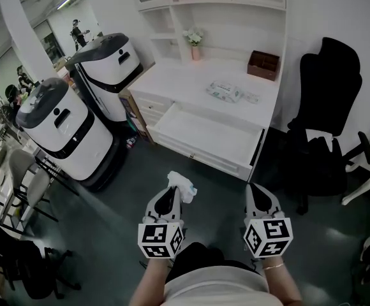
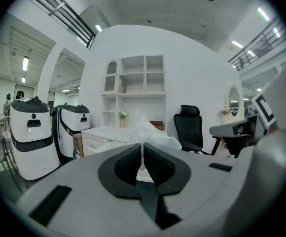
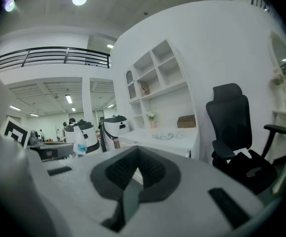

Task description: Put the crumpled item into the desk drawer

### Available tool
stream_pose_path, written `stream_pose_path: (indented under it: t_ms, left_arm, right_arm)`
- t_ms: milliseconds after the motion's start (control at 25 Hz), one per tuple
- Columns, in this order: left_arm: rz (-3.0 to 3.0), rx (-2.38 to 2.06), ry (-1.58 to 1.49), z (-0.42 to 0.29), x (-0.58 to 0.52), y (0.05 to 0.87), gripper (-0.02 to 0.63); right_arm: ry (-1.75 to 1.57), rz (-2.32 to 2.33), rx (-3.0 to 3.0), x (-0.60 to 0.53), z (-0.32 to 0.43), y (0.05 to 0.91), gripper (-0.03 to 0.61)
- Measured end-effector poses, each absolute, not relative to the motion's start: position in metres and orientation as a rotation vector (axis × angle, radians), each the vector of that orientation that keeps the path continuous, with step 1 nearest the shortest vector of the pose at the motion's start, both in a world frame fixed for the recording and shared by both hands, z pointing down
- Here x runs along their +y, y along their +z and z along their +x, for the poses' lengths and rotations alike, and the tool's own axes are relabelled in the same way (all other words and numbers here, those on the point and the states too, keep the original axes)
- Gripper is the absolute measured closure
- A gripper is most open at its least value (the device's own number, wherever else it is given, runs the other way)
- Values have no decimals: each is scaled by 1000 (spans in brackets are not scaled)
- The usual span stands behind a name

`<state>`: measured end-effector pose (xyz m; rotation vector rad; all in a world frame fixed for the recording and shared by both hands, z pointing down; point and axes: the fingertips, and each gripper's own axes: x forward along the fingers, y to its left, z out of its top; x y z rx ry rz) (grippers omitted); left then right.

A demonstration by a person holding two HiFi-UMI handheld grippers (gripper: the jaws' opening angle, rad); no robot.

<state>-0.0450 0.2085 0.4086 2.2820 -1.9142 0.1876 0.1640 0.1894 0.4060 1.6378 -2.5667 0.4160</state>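
Your left claw (image 1: 171, 195) is clenched on the crumpled wad (image 1: 182, 185), which pokes out past its tips. The open drawer (image 1: 201, 157) of the bench (image 1: 172, 78) lies ahead and slightly right of it, still well apart. Your right claw (image 1: 260, 195) is pinched shut on nothing, so the left is likely the one to go forward.

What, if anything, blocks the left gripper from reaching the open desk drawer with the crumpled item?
Nothing visible, so probably yes: the left gripper is shut on the crumpled item, the desk drawer stands open ahead, and only bare floor lies between them.
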Motion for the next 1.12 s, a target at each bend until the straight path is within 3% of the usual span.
stream_pose_path:
  t_ms: [520,1120]
  left_arm:
    - [2272,-1951,211,-59,169,408,603]
    - [2245,-1950,152,-120,52,413,603]
  right_arm:
    - [455,1676,-2539,151,164,414,577]
    - [427,1652,-2514,31,106,415,577]
